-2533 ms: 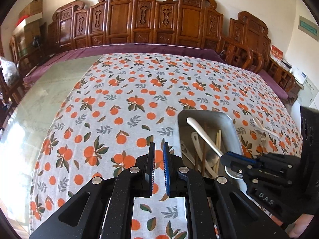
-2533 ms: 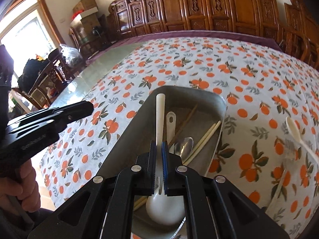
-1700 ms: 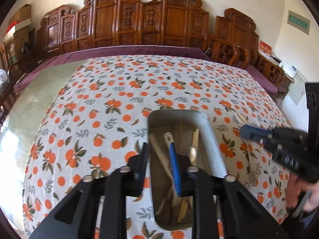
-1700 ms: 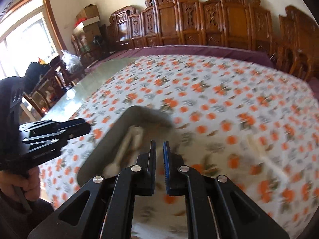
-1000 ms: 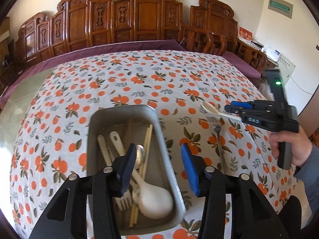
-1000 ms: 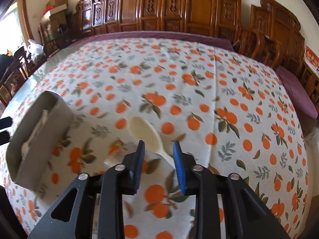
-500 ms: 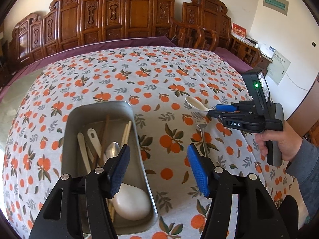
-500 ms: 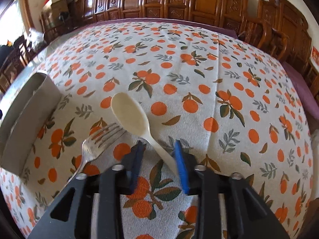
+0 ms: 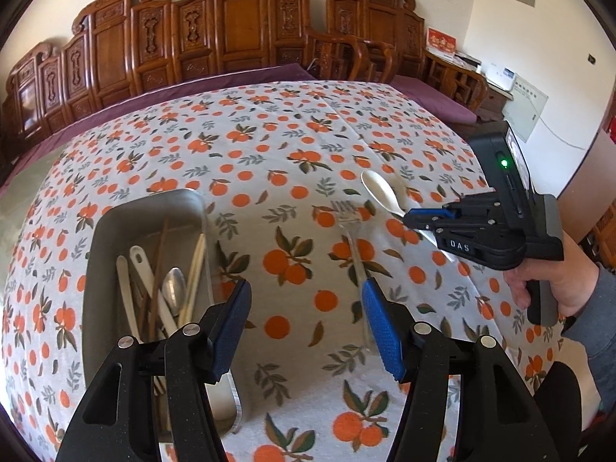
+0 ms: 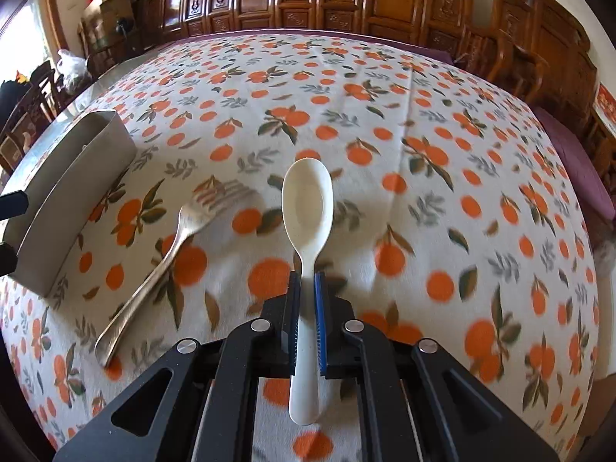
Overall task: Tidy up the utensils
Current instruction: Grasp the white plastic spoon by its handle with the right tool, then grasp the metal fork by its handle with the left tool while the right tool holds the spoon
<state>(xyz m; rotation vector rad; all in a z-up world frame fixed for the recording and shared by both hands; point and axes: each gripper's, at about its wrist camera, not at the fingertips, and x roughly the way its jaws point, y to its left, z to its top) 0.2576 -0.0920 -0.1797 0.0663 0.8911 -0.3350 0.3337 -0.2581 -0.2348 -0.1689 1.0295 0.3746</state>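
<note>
A cream spoon (image 10: 307, 200) lies on the orange-print cloth, bowl pointing away. My right gripper (image 10: 307, 283) is shut on its handle; it also shows in the left wrist view (image 9: 414, 218), with the cream spoon (image 9: 379, 190) ahead of it. A metal fork (image 10: 169, 254) lies just left of the spoon, also seen in the left wrist view (image 9: 352, 238). My left gripper (image 9: 306, 308) is open and empty above the cloth, between the fork and a metal tray (image 9: 96, 308). The tray holds spoons and chopsticks (image 9: 154, 292).
The tray's side wall (image 10: 65, 196) stands left of the fork in the right wrist view. Carved wooden chairs (image 9: 238, 30) line the far side of the table. The table's right edge (image 9: 554, 346) is near the hand holding the right gripper.
My right gripper left the tray, moved right to the cream spoon and closed on its handle. My left gripper opened wide and swung right, past the tray.
</note>
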